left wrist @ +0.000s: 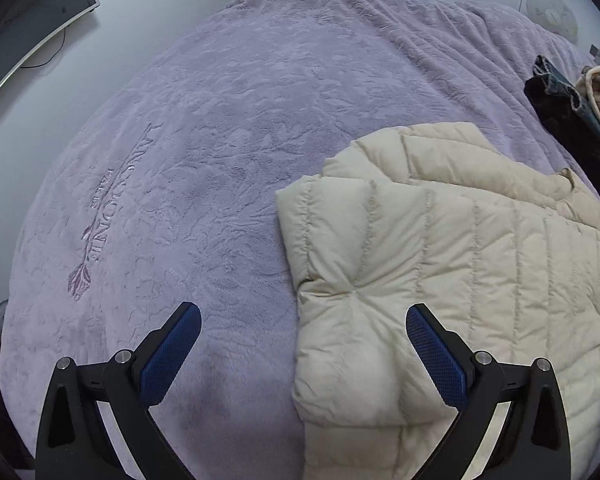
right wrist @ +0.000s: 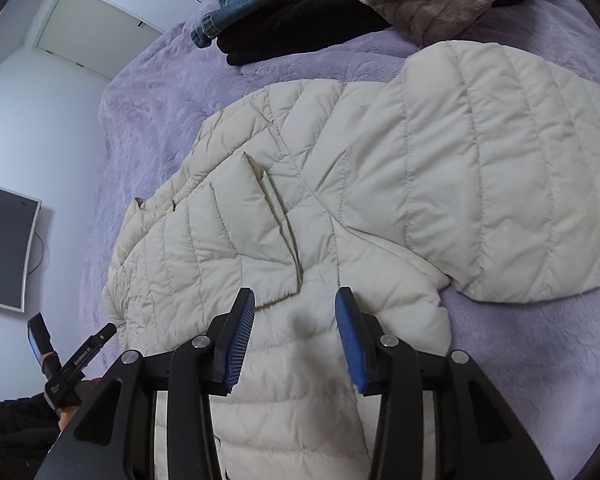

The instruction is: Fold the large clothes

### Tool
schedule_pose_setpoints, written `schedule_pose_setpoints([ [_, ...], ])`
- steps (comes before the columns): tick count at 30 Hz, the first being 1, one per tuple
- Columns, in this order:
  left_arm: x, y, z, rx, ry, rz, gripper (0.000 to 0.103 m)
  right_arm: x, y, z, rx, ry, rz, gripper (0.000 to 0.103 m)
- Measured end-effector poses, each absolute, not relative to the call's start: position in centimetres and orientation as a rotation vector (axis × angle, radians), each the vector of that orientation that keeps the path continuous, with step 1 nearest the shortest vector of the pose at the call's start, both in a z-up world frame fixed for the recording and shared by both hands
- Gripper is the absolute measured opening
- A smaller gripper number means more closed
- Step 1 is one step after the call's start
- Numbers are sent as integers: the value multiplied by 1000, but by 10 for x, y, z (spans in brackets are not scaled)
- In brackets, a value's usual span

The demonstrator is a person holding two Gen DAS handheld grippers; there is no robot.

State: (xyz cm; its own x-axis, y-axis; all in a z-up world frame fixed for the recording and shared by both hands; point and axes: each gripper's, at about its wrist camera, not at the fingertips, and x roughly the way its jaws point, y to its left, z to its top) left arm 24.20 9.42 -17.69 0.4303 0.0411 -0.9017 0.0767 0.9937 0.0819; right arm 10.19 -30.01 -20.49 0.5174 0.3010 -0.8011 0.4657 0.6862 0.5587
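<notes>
A cream quilted puffer jacket (left wrist: 440, 260) lies on a lilac bedspread (left wrist: 220, 120). In the left wrist view its near edge is folded over into a thick roll. My left gripper (left wrist: 302, 320) is open wide and empty, hovering over that folded edge, one finger over the bedspread and one over the jacket. In the right wrist view the jacket (right wrist: 340, 180) lies spread with one sleeve (right wrist: 500, 168) folded across to the right. My right gripper (right wrist: 296, 304) is open and empty just above the jacket's near edge. The left gripper (right wrist: 60, 360) shows at the lower left.
A pile of other clothes (right wrist: 320, 12), dark, denim and brown fleece, lies at the far side of the bed; it also shows in the left wrist view (left wrist: 572, 108). A monitor (left wrist: 28, 20) hangs on the wall beyond the bed's left edge.
</notes>
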Motion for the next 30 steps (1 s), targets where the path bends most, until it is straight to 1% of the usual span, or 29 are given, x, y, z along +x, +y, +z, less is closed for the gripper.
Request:
schedule_pose_setpoints([
  [1, 237, 88, -173, 120, 1133, -44, 103, 97, -302, -204, 862, 1057, -110, 57],
  [2, 232, 82, -168, 122, 1139, -65, 103, 92, -303, -202, 871, 1055, -109, 60],
  [4, 222, 67, -161, 128, 1150, -106, 103, 81, -305, -200, 886, 1058, -112, 60],
  [6, 209, 50, -155, 130, 1162, -151, 103, 69, -309, -199, 907, 1060, -120, 65],
  [8, 196, 30, -152, 135, 1179, -198, 103, 56, -315, -199, 932, 1058, -130, 81],
  [11, 178, 2, -147, 132, 1201, -266, 103, 40, -324, -198, 963, 1055, -151, 81],
  [12, 172, -8, -147, 125, 1209, -285, 103, 34, -328, -199, 973, 1054, -160, 82],
  [13, 166, -17, -147, 122, 1217, -306, 103, 28, -331, -199, 985, 1050, -169, 86],
  [18, 141, -64, -148, 151, 1249, -388, 103, 1, -352, -203, 1052, 1025, -216, 88],
  [20, 133, -78, -150, 150, 1267, -415, 103, -9, -360, -205, 1067, 1016, -233, 103],
  [26, 116, -117, -153, 202, 1284, -463, 103, -35, -387, -212, 1082, 991, -311, 103],
  [30, 113, -134, -156, 220, 1293, -478, 103, -51, -413, -223, 1154, 989, -365, 103],
])
